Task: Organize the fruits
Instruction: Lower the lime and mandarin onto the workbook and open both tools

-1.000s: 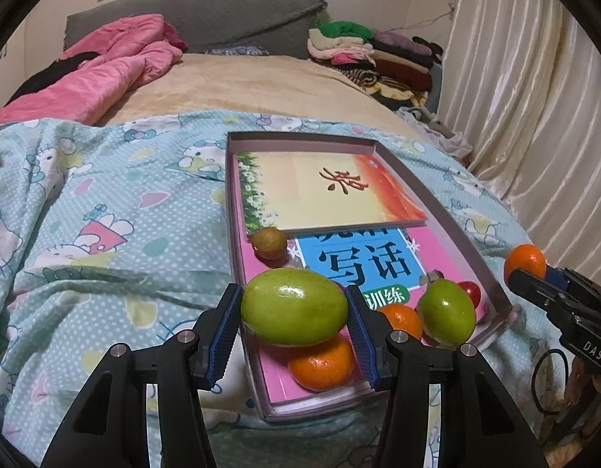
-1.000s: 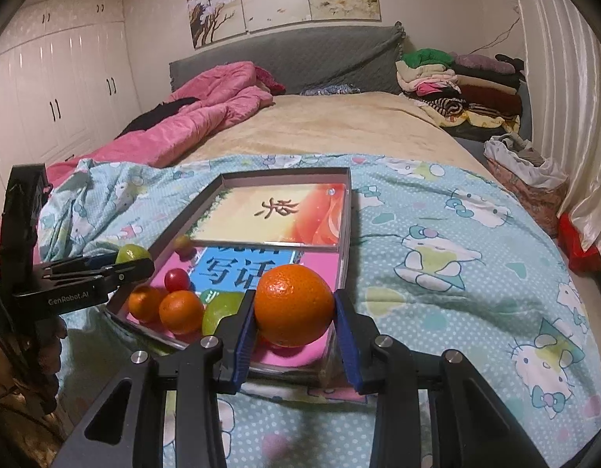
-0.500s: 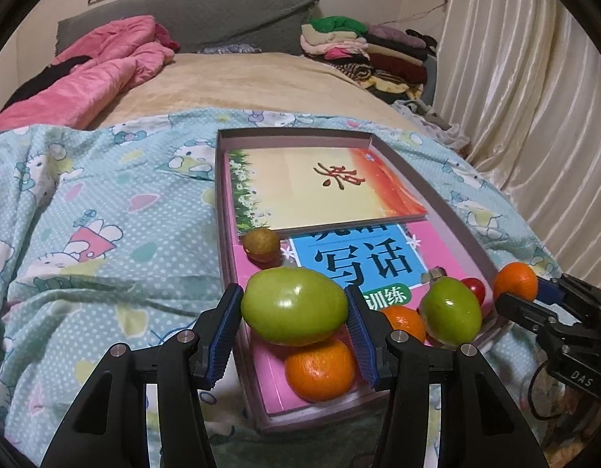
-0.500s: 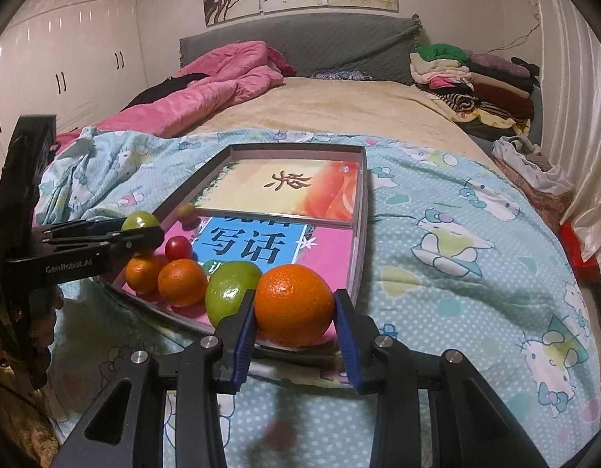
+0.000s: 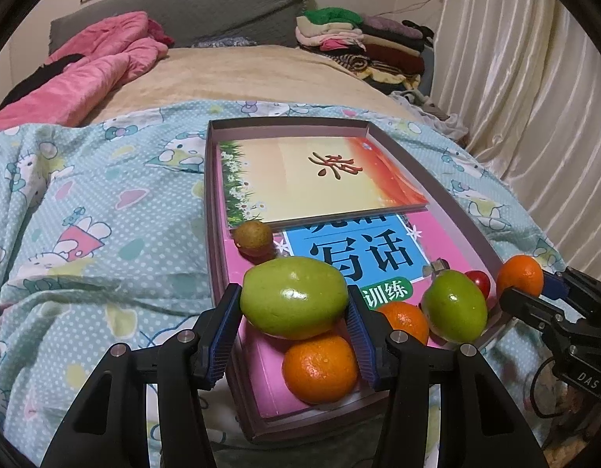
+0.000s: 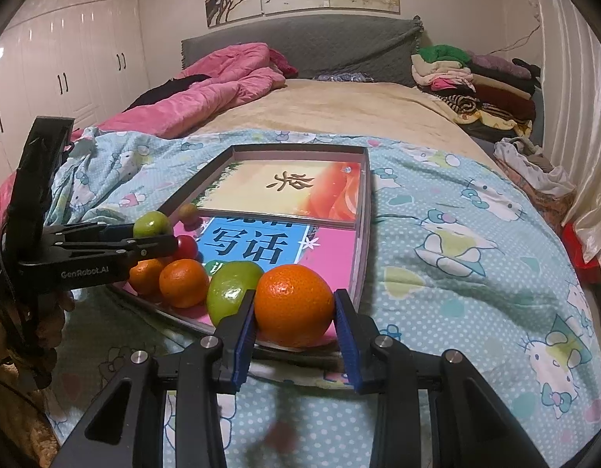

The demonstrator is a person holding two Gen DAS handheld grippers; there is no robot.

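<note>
Left gripper [image 5: 294,304] clamps green fruit [image 5: 293,297] over seemingly book-lined tray [image 5: 472,230].

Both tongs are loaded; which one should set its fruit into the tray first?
Probably right: its orange hangs at the tray's near corner over bare pink book. The left tongs' green fruit sits above another orange.
</note>
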